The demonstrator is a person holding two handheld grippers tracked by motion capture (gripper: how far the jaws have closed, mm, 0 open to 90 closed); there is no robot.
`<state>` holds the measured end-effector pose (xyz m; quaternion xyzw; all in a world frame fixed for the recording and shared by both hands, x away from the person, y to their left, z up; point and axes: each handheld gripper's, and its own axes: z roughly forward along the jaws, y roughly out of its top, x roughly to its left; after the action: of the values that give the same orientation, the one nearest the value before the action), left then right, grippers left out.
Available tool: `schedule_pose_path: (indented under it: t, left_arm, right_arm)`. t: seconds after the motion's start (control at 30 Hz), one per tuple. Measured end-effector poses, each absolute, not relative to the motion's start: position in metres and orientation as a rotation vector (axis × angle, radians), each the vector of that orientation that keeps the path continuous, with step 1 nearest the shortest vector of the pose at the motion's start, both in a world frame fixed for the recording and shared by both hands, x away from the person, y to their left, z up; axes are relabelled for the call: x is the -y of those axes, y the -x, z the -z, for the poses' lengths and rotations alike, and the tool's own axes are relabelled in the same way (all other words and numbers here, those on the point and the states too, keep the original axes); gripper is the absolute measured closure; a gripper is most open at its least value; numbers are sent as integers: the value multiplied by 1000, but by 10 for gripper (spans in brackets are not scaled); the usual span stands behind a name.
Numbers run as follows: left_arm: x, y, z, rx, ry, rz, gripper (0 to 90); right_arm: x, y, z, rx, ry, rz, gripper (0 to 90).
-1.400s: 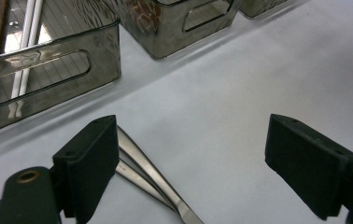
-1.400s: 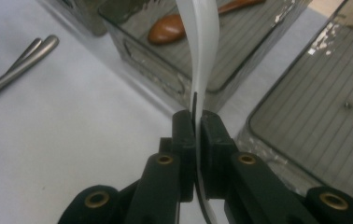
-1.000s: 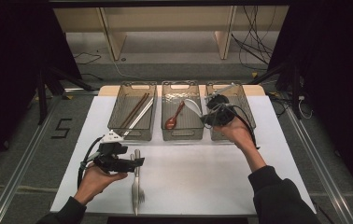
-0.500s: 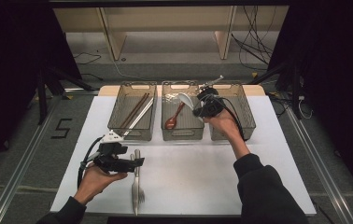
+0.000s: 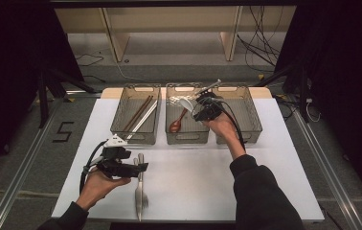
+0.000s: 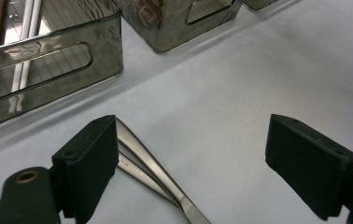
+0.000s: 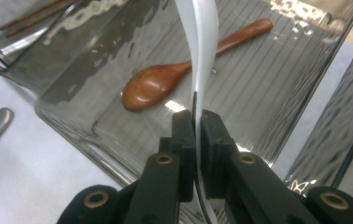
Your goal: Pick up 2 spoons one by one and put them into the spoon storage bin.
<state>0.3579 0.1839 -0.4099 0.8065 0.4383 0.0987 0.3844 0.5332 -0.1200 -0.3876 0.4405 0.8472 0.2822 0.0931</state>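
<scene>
White spoon (image 7: 201,51) clamped in right tool (image 7: 195,123), above middle bin's (image 7: 67,119) rim

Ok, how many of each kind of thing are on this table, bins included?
Bins: 3
Spoons: 2, a wooden spoon and a white spoon
Chopsticks: 4
Metal cutlery pieces: 2
Total: 11

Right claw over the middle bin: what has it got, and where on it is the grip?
The right claw is shut on a white spoon, pinching it by the handle, above the middle bin.
</scene>
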Motion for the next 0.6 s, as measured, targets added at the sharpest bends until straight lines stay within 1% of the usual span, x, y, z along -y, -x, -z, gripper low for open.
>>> schedule_pose_path:
  t: [0.43,0.6]
  left_arm:
    - [-185,-359,412,-1127,-2079,-252,166]
    - [-184,-359,413,-1132,-2080,-249,164]
  right_arm:
    - [112,-536,403,-2559,-1331,-787,855]
    - [107,-536,409,-2607,-1333,-760,837]
